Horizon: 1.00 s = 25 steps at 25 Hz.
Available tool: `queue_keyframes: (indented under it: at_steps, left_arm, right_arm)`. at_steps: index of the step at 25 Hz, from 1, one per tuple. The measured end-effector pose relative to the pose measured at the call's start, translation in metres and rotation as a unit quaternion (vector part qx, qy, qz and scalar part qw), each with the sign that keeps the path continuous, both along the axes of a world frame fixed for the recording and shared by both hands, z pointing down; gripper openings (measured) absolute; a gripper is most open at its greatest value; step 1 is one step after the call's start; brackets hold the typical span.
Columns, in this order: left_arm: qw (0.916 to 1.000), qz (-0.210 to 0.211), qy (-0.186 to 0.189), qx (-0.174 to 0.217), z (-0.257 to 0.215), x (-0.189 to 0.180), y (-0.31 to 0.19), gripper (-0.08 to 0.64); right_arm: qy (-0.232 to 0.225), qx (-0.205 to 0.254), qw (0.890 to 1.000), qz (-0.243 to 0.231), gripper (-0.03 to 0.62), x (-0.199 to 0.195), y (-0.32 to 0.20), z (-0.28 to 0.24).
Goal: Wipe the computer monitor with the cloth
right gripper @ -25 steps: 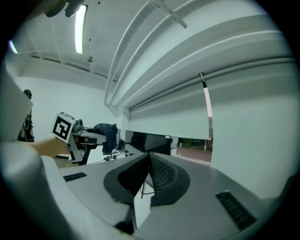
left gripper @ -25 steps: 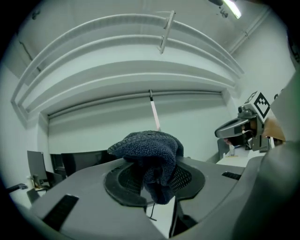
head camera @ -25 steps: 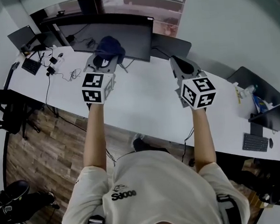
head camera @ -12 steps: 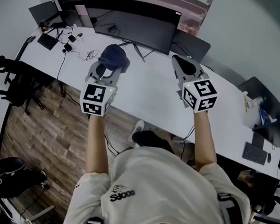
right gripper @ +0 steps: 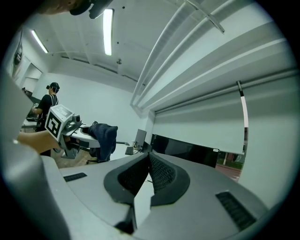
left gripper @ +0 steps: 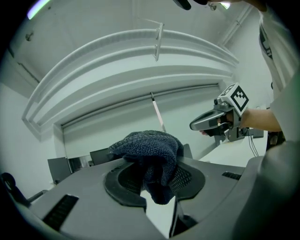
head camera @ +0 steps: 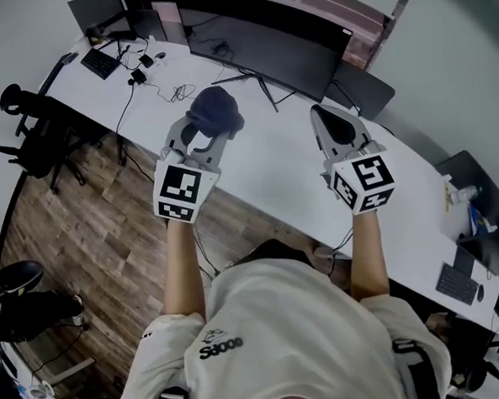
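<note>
Fingers [left gripper: 125, 180] of the left gripper [head camera: 205, 128] clamp the dark blue knitted cloth [left gripper: 152, 147], bunched forward, evidently for wiping the wide black monitor [head camera: 266, 54]; the right gripper [head camera: 327, 118] is closed and empty.

Dark blue cloth [left gripper: 149, 147] clamped in the left gripper [left gripper: 157, 180]
At lower centre the jaws press on the bunched cloth, which bulges above them. At the right of the frame the right gripper [left gripper: 200, 123] is held above a white worktop [left gripper: 233, 155].

The person's pale shirt [head camera: 301, 318] bears a small dark logo [head camera: 220, 348] reading roughly "S0000", not fully legible.
</note>
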State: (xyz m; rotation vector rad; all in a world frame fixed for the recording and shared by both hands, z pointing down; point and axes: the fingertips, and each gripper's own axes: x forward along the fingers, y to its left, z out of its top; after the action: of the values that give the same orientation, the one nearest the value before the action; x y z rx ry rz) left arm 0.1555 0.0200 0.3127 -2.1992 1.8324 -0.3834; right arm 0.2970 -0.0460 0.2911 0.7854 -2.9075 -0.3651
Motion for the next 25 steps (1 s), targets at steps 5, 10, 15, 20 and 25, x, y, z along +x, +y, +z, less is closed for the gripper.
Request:
queue_keyframes:
  at_steps: [5, 10, 15, 20, 25]
  left_arm:
    - [0.9999, 0.000, -0.007, -0.010, -0.002, -0.013, -0.001, 0.118]
    - [0.9999, 0.003, -0.002, -0.010, -0.002, -0.024, -0.003, 0.118]
    - [0.9999, 0.005, 0.012, -0.010, 0.004, -0.030, -0.007, 0.118]
    - [0.9998, 0.005, 0.015, -0.016, 0.011, -0.029, -0.021, 0.118]
    - [0.9997, 0.003, 0.015, -0.018, 0.011, -0.030, -0.031, 0.118]
  right_arm:
    - [0.017, 0.016, 1.000, -0.007, 0.000, -0.025, 0.002, 0.001]
    - [0.024, 0.014, 1.000, -0.009, 0.000, -0.040, -0.001, 0.009]
    - [0.029, 0.018, 0.999, -0.013, 0.000, -0.047, -0.002, 0.013]
    - [0.031, 0.018, 0.999, -0.010, 0.000, -0.045, -0.013, 0.014]
    - [0.043, 0.013, 0.999, -0.010, 0.000, -0.046, -0.021, 0.017]
